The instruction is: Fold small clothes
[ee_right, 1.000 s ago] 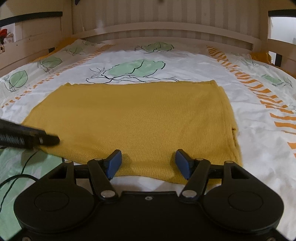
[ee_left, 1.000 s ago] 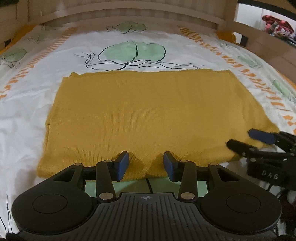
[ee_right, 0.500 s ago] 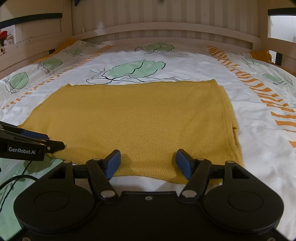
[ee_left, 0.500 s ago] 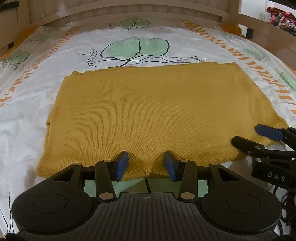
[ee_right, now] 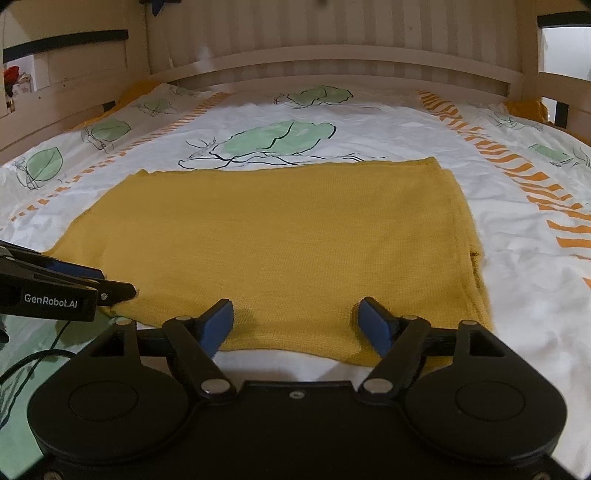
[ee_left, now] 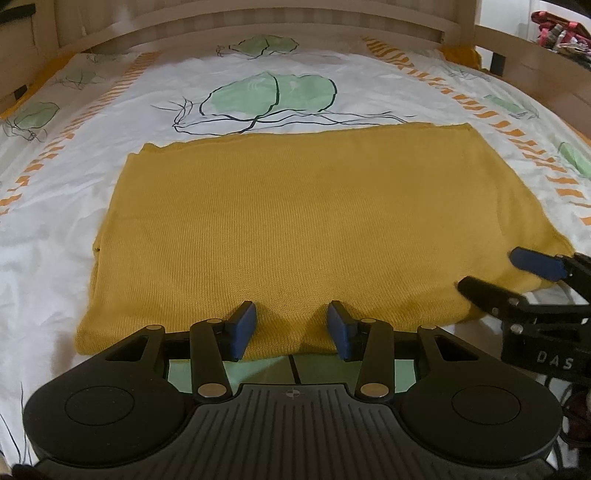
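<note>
A mustard-yellow knit garment (ee_left: pixel 295 229) lies flat in a folded rectangle on the bed; it also shows in the right wrist view (ee_right: pixel 280 243). My left gripper (ee_left: pixel 291 326) is open, its fingers straddling the garment's near edge left of centre. My right gripper (ee_right: pixel 295 326) is open over the near edge toward the right corner. The right gripper also shows in the left wrist view (ee_left: pixel 509 275) at the garment's near right corner. The left gripper shows in the right wrist view (ee_right: pixel 110 284) at the near left corner.
The bed sheet (ee_left: pixel 74 192) is white with green leaf prints and orange dashes. A wooden headboard (ee_right: pixel 332 62) and side rails (ee_left: pixel 535 74) enclose the bed. A black cable (ee_right: pixel 22 365) lies at the near left. Clutter (ee_left: pixel 557 27) sits beyond the right rail.
Both grippers have lowered and tilted slightly toward the garment's near edge. The left gripper reaches further into the right wrist view. Both stay open; the garment has not moved.
</note>
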Available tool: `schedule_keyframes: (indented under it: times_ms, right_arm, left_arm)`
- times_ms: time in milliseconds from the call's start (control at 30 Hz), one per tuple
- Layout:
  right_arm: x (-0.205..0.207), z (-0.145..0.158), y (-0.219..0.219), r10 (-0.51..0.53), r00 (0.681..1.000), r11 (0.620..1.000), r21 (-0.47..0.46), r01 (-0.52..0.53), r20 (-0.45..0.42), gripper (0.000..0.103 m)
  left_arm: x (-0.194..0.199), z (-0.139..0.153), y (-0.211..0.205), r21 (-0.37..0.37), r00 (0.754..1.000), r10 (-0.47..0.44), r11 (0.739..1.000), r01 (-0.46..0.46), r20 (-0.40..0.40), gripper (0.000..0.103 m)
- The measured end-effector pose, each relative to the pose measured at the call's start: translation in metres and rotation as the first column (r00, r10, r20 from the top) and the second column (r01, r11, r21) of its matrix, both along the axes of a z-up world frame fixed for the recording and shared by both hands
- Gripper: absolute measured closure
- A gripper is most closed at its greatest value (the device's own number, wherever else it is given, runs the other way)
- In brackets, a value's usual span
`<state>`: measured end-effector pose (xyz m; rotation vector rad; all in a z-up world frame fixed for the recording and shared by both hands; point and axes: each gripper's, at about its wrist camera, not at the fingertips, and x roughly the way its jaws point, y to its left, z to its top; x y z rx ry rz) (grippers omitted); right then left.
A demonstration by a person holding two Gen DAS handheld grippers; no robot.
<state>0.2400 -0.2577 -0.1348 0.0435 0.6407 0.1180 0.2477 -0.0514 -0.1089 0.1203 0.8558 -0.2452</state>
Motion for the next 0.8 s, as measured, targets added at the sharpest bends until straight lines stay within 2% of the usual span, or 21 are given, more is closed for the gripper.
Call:
schedule_keyframes:
  times_ms: [100, 167, 267, 400, 500, 600, 800]
  right_arm:
    - [0.0, 0.0, -0.002, 0.013, 1.0, 1.0, 0.025, -0.014, 0.005, 0.019]
    - [-0.003, 0.001, -0.005, 0.014, 1.0, 0.999, 0.045, -0.015, 0.018, 0.019]
    - [-0.01, 0.004, -0.019, 0.004, 0.998, 0.991, 0.137, -0.013, 0.066, 0.019]
    - [-0.024, 0.009, -0.047, -0.104, 0.983, 0.949, 0.31, 0.052, 0.153, 0.017]
    - [-0.026, 0.009, -0.065, -0.191, 0.968, 0.907, 0.407, 0.112, 0.161, 0.017]
    - [-0.024, 0.007, -0.073, -0.225, 0.963, 0.888, 0.439, 0.14, 0.147, 0.017]
    - [-0.02, 0.004, -0.074, -0.226, 0.965, 0.884, 0.444, 0.147, 0.13, 0.017]
  left_arm:
    - [0.008, 0.011, 0.004, -0.033, 1.0, 0.017, 0.999, -0.018, -0.022, 0.062]
    - [0.017, 0.021, 0.006, -0.047, 0.999, 0.045, 0.998, -0.045, -0.003, 0.062]
    - [0.035, 0.039, 0.004, -0.062, 0.998, 0.058, 0.997, -0.055, 0.034, 0.062]
    - [0.065, 0.054, -0.009, -0.062, 0.996, 0.064, 0.996, -0.06, 0.063, 0.062]
    - [0.087, 0.058, -0.021, -0.08, 0.995, 0.073, 0.994, -0.067, 0.068, 0.062]
    - [0.109, 0.053, -0.034, -0.068, 0.994, 0.096, 0.993, -0.092, 0.057, 0.062]
    - [0.133, 0.031, -0.053, -0.026, 0.996, 0.093, 0.995, -0.093, 0.012, 0.062]
